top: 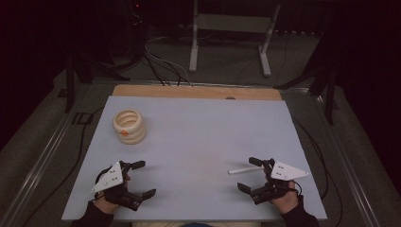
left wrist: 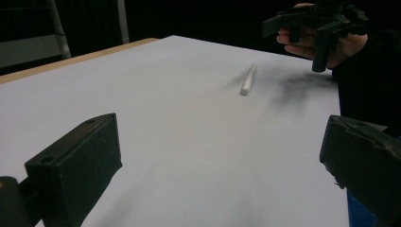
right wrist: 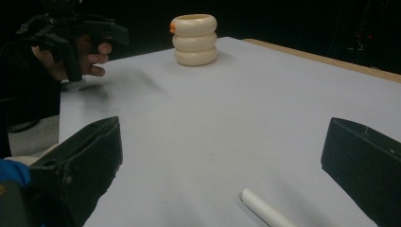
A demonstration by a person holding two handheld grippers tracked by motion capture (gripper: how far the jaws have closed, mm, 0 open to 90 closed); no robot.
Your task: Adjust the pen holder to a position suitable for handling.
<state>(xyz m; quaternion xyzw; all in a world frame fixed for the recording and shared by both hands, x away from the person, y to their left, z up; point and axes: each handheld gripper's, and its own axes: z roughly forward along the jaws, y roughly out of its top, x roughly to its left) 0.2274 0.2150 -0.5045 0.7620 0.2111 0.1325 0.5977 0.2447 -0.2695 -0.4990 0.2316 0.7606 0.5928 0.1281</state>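
The table (top: 198, 142) has a pale blue-grey top, and a strip of light wood (top: 189, 91) runs along its edge at 12 o'clock. Behind it, at 12 o'clock, a white metal frame (top: 231, 28) stands on two legs on a grey floor (top: 227, 71). Black cables (top: 161, 66) lie on this floor near 11 o'clock. The room around is very dark, and the walls cannot be seen.

Dim room, lit table (top: 198, 142), dark surroundings, soft shadows, near foreground perhaps slightly blurred
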